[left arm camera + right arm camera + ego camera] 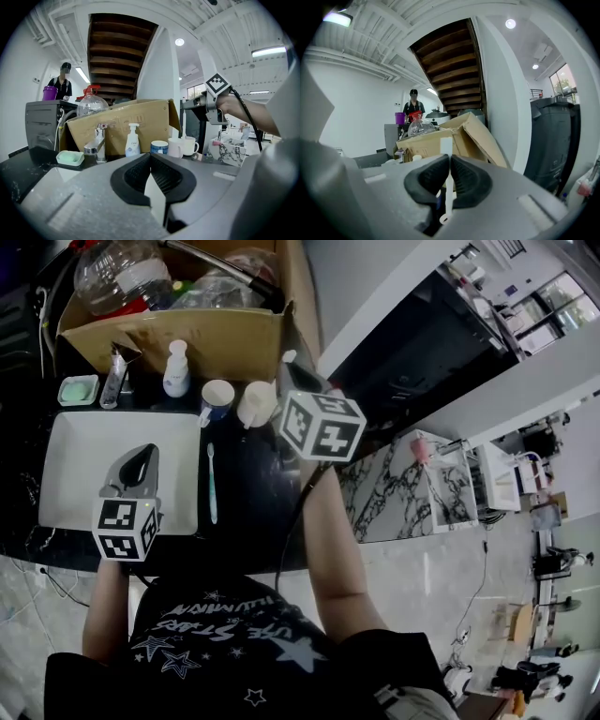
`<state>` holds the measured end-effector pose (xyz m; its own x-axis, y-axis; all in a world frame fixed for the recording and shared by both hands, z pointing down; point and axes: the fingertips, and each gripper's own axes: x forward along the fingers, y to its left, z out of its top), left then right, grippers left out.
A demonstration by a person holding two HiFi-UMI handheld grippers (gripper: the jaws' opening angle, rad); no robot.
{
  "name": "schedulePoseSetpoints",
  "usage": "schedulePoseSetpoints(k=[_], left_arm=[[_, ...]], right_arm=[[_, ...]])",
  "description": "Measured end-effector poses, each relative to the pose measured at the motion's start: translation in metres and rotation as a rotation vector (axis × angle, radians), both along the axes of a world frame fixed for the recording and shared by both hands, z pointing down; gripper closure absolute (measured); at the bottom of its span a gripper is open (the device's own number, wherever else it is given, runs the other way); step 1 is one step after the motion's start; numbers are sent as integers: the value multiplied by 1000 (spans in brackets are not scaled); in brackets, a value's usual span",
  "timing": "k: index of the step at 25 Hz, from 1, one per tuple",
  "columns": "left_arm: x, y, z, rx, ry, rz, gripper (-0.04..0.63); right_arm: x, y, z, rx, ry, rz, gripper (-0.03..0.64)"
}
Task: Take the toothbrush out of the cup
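My right gripper [290,373] [449,160] is shut on a white toothbrush [447,187] and holds it upright over the white mug [255,402] [189,146] at the back of the counter. Seen from the left gripper view, the toothbrush [183,123] hangs from the right gripper [191,104], its lower end at the mug's rim. A blue-and-white cup [217,396] [159,146] stands just left of the mug. My left gripper [141,465] [150,157] hovers over the white sink [84,474], shut, with nothing in it.
A teal-and-white toothbrush [212,486] lies on the black counter right of the sink. A soap bottle [175,371], a faucet [114,377] and a green soap dish [78,389] line the back. Behind them stands a cardboard box [187,336]. A person [62,83] stands far off.
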<state>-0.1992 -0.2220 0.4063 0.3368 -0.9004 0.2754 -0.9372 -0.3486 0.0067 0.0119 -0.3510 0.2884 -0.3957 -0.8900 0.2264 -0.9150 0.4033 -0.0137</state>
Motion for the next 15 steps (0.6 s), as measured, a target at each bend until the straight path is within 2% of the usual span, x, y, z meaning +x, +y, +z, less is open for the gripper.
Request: schedulePoseSetpoints(k=[6, 12, 15], left_arm=[[7, 17, -1, -6, -5, 12, 586], [14, 28, 5, -19, -4, 22, 586], [19, 33, 10, -30, -6, 30, 586]], right_arm=[[-5, 28, 9, -57, -67, -52, 601], [-16, 54, 50, -180, -65, -127, 601], [-20, 66, 76, -264, -99, -165, 601]])
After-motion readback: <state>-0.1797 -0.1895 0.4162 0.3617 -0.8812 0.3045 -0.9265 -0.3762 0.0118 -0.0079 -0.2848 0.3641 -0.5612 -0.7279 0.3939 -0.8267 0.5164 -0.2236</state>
